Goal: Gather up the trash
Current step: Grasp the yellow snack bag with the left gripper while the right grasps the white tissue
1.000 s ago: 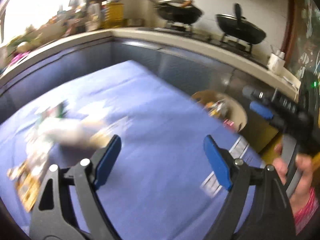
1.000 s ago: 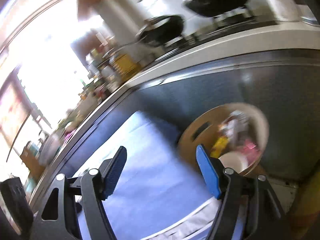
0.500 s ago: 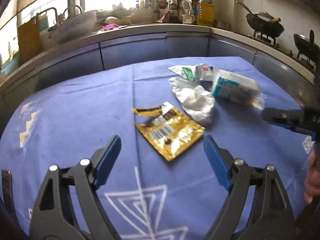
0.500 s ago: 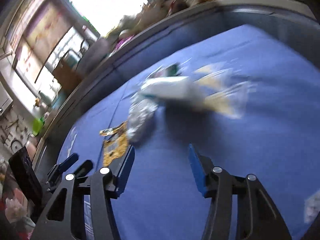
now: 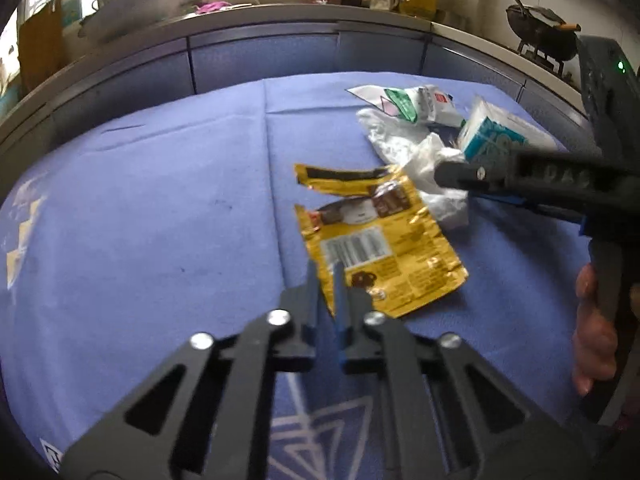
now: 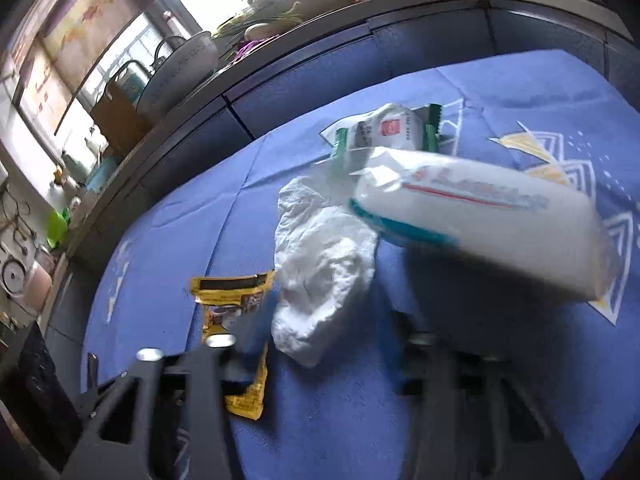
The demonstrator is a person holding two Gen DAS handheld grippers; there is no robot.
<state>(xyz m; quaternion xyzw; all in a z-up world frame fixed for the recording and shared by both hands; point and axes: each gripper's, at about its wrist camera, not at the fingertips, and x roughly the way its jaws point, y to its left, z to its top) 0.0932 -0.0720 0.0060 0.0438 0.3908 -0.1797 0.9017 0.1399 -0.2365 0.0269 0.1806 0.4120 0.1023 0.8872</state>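
A torn yellow wrapper [image 5: 380, 240] lies on the blue tablecloth [image 5: 160, 208]. My left gripper [image 5: 325, 280] is shut on the wrapper's near edge. Behind it lie a crumpled white tissue [image 5: 432, 168], a white-and-green packet [image 5: 404, 104] and a white-and-teal tissue pack [image 5: 500, 136]. My right gripper [image 6: 320, 320] is open over the white tissue [image 6: 324, 272], its fingers blurred on either side of it. In the right wrist view the tissue pack [image 6: 480, 220], the green packet [image 6: 384, 132] and the yellow wrapper [image 6: 228, 300] also show. The right gripper appears in the left wrist view [image 5: 460, 172].
A grey counter [image 5: 280, 36] runs round the far side of the table, crowded with bottles, a basin [image 6: 180, 76] and a wok [image 5: 540, 32] on a stove. The cloth [image 6: 520, 380] has white and yellow triangle prints.
My left gripper has gone from open to shut on the yellow wrapper's edge. My right gripper has moved in from the basket side to just over the white tissue.
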